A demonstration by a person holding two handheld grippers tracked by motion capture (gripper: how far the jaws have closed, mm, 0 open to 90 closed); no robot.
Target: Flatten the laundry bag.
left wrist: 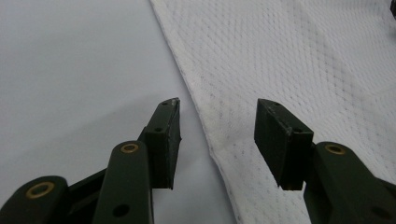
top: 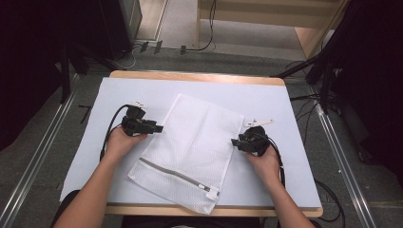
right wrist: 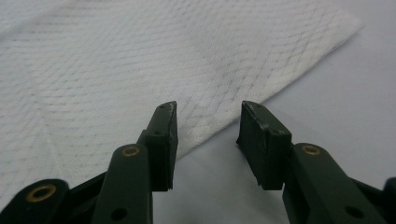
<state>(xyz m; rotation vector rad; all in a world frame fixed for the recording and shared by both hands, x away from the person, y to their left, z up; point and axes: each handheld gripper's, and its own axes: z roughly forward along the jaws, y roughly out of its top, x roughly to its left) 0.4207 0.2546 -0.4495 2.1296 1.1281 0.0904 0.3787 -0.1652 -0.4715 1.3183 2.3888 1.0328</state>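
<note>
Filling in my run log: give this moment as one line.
left gripper: open at mesh bag left edge | right gripper: open at bag right edge | bag: flat on table, zipper closed

In your high view, the near corner of the white mesh laundry bag with the grey zipper (top: pixel 190 154) hangs past the front edge of the bench (top: pixel 285 199), and your forearms are cut off by the bottom edge. The small white tags (top: pixel 259 122) are too small to read. In both gripper views, the bag runs out of frame.
</note>
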